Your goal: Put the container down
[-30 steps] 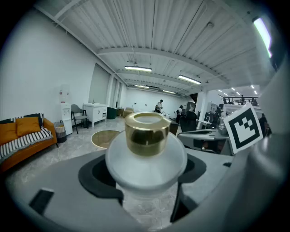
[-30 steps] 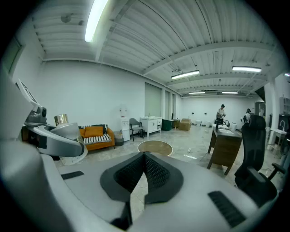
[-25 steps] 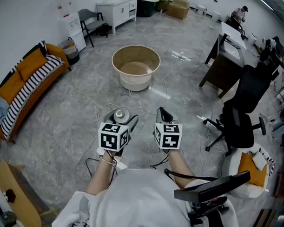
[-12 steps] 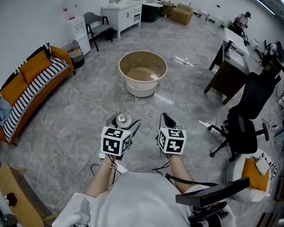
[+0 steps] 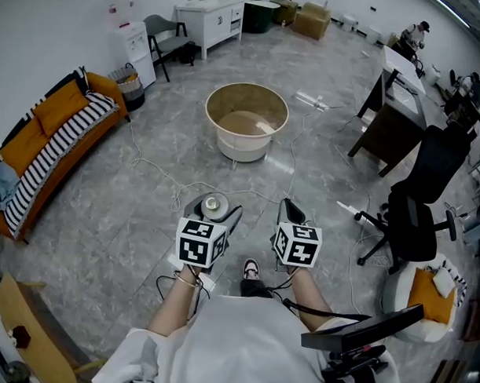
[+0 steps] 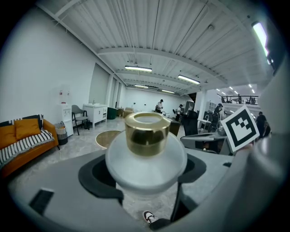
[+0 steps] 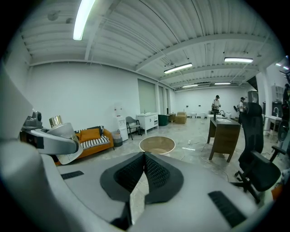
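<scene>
The container (image 6: 146,156) is a frosted white jar with a gold cap (image 6: 145,132). It stands upright between the jaws of my left gripper (image 6: 146,172), whose dark pads (image 6: 97,176) close on its body from both sides. In the head view the left gripper (image 5: 213,213) holds the container (image 5: 213,203) above the grey floor, in front of the person's body. My right gripper (image 5: 292,215) is level with it to the right; its ribbed pads (image 7: 154,172) meet with nothing between them. The right gripper view shows the container (image 7: 61,130) at the left.
A round beige tub (image 5: 221,101) stands on the floor ahead. Loose cables (image 5: 157,170) lie between it and me. An orange striped sofa (image 5: 42,146) lines the left wall; a dark desk (image 5: 387,119) and a black office chair (image 5: 417,196) are to the right. A shoe (image 5: 250,269) shows below the grippers.
Both grippers have slid a little down and right in the head view, and a shoe has come into sight beneath them. The hold on the container looks the same.
</scene>
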Available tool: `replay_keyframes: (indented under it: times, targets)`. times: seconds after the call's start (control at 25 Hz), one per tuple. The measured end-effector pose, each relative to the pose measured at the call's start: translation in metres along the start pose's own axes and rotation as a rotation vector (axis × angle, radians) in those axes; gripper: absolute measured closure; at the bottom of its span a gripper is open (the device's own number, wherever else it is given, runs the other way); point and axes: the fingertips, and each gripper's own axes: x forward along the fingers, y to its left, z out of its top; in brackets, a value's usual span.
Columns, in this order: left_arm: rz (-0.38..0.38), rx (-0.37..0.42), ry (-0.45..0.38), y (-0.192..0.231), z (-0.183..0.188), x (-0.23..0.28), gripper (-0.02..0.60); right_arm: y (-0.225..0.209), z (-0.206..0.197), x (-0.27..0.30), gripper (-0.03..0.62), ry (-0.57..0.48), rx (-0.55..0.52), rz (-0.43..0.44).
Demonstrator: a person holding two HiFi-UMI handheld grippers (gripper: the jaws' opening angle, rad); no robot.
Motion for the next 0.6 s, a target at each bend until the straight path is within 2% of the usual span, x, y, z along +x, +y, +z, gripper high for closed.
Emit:
replay_keyframes:
  times: [0.24,0.6]
  targets:
    - [0.011,-0.012,-0.006,0.017,0.006,0.017,0.239,0.001,0.007,0.023,0.571,0.02,-0.023,0.016]
    - [0.015,-0.001,-0.001,0.034,0.03,0.07,0.239,-0.024,0.028,0.076,0.571,0.044,-0.038,0.023]
